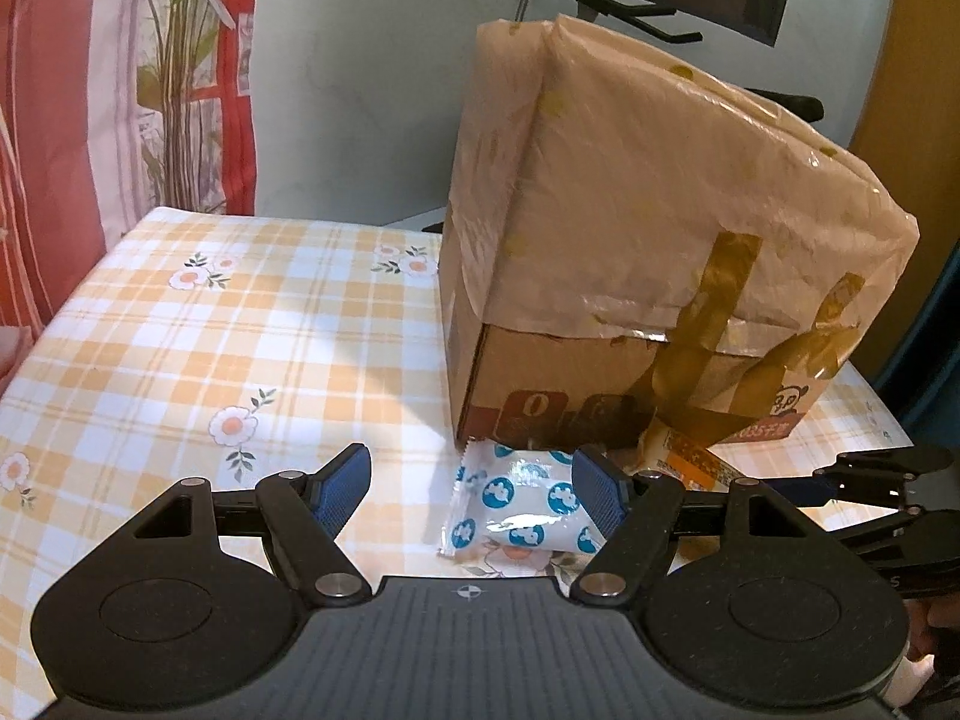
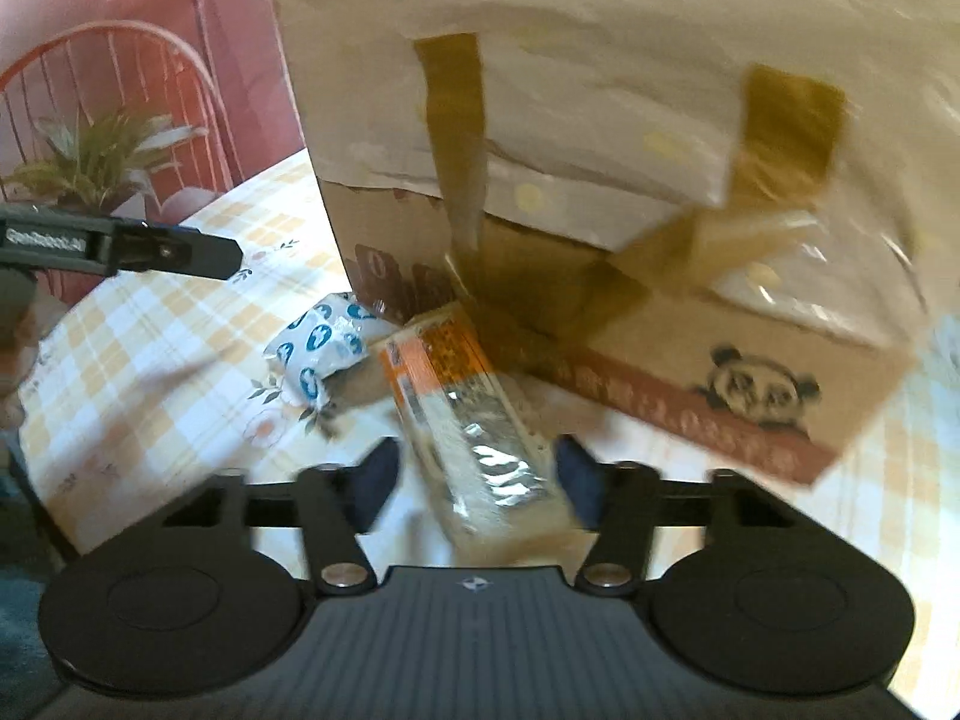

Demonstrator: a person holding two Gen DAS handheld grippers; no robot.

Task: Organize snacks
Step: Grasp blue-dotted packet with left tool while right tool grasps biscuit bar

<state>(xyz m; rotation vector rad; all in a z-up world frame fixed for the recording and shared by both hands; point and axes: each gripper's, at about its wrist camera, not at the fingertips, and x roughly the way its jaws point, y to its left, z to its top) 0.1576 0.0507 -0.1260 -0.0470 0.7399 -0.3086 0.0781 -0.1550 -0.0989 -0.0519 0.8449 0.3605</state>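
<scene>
Underneath everything, your worktop [image 1: 180,324] wears a yellow checked cloth with small flowers, and on it stands one cardboard box [image 1: 630,240], its upper part wrapped in pale plastic and strapped with brown tape; a panda print shows low on its side.

Your left tongs [image 1: 470,483] sit low and level just above the cloth, pointing at the box's near bottom corner. Their blue-padded fingers [image 1: 345,480] are spread wide and hold nothing; the right one reaches over the edge of the white snack packet with blue dots [image 1: 519,507], though whether it touches is unclear.

Your right tongs [image 2: 477,483] come in from the other side, angled down toward the same foot of the box. They are parted too, with the long orange and clear snack packet [image 2: 462,414] lying lengthwise between them; the frame is blurred, so whether the pads press on it cannot be told.

That makes two snack packets in all, one of each kind, both lying on the cloth against the base of the box, just beside each other. A potted plant [image 2: 96,162] stands beyond the worktop's far edge.
</scene>
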